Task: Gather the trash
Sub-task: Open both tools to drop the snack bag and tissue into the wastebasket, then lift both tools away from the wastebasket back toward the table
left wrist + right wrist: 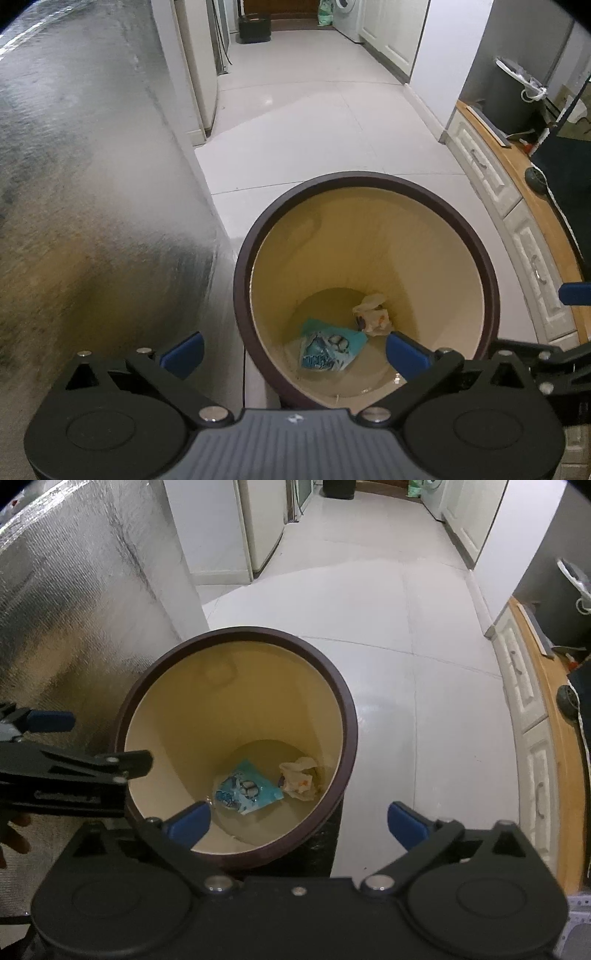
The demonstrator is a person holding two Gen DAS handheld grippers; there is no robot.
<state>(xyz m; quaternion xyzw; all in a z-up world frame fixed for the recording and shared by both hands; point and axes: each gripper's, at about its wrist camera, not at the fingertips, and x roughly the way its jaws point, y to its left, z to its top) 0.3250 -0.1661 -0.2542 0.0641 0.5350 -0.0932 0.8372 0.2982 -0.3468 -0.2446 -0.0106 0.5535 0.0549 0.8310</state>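
both grippers hang over a round trash bin [491, 273] with a dark brown rim and a cream inside, standing on a pale tiled floor [314, 122]. the left gripper [293, 350] has its blue-padded fingers [183, 352] spread wide apart with nothing between them; seen from its own camera, one pad sits outside the bin's rim and the other over the opening. the right gripper [299, 823] is likewise spread wide and holds nothing, one pad over the bin's near edge and the other over the floor beside it.

at the bottom of the bin lie two pieces of trash: a teal snack wrapper [327, 345] lying flat, and a crumpled pale paper wrapper [373, 314] just beside it, the two touching or nearly so.

a silver foil-covered panel [92, 184] stands close by the bin on one side. on the other side runs a surface [532, 192] with a wooden top and white drawers below, carrying a dark grey appliance [509, 99].
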